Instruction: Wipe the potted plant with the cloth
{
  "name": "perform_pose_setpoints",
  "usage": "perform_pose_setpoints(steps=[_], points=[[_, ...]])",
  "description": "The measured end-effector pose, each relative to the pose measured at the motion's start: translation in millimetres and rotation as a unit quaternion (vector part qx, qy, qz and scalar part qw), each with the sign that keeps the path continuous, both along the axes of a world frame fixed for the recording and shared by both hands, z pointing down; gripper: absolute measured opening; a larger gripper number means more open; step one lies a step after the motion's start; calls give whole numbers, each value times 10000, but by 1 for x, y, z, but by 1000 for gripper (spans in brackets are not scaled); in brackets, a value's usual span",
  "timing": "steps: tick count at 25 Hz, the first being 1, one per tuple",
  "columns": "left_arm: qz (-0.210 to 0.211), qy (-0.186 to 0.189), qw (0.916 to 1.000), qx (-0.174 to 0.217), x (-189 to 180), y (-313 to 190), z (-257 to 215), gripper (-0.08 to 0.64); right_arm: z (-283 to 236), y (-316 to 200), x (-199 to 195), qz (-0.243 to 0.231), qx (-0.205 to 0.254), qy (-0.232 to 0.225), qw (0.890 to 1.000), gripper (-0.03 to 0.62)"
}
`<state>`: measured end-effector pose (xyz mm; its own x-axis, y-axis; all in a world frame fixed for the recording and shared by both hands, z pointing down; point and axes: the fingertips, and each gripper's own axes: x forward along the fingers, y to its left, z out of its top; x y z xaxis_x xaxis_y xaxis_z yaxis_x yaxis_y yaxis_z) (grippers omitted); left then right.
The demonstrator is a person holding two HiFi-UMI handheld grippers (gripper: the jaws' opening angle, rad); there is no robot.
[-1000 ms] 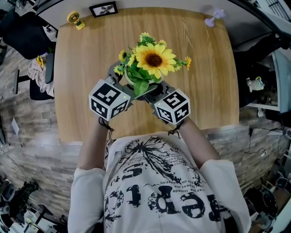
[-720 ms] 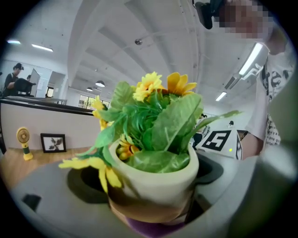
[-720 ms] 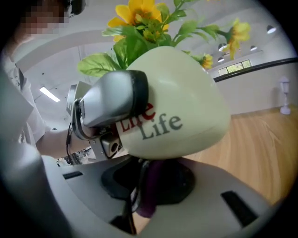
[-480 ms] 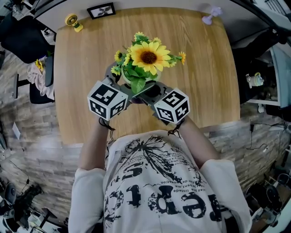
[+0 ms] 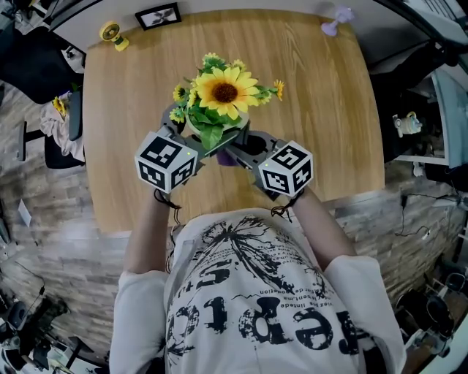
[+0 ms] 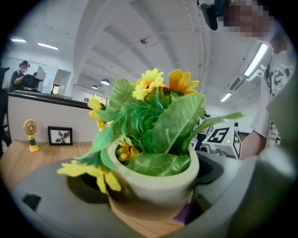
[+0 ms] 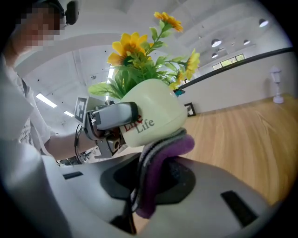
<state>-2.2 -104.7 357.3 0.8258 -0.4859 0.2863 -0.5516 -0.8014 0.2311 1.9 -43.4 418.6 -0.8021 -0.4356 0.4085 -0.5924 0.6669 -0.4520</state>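
The potted plant (image 5: 219, 102) is being held over the near middle of the wooden worktop (image 5: 322, 109), just in front of the person's chest. It is being gripped by the left gripper (image 5: 183, 139): in the left gripper view its grey fingers (image 6: 46, 195) are being pressed against both sides of the cream pot (image 6: 156, 179), with the green leaves and yellow flowers standing up above the rim. Whether the pot's base is being rested on the worktop cannot be told.

A purple and grey cloth (image 7: 160, 160) is being held by the right gripper (image 5: 245, 150). Its fingers (image 7: 223, 186) are being kept nearly together on a fold of the cloth, which is hanging down between them. The top of that fold is being pressed against the lower side of the pot, just under the printed word "Life". In the right gripper view the pot is being seen tilted, with one finger of the left gripper lying across its wall.

At the far edge of the worktop, well apart from the plant, a framed picture (image 5: 161, 15), a small yellow fan (image 5: 113, 32) and a lilac object (image 5: 333, 24) are being left standing.
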Motion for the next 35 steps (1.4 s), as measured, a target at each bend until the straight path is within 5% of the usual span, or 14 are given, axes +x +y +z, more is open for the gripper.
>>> perform_pose_setpoints(steps=[10, 19, 27, 35], points=[[72, -87, 9998, 169, -11, 3, 13, 532, 1, -26, 60, 899, 77, 142, 9958, 74], [305, -183, 9992, 166, -10, -2, 64, 532, 1, -73, 127, 1965, 521, 897, 9750, 75], [387, -390, 9985, 21, 6, -4, 133, 532, 1, -78, 136, 1571, 1211, 1472, 9690, 75], [716, -836, 9939, 26, 2, -8, 173, 532, 6, -81, 134, 1598, 1236, 1686, 9648, 77]])
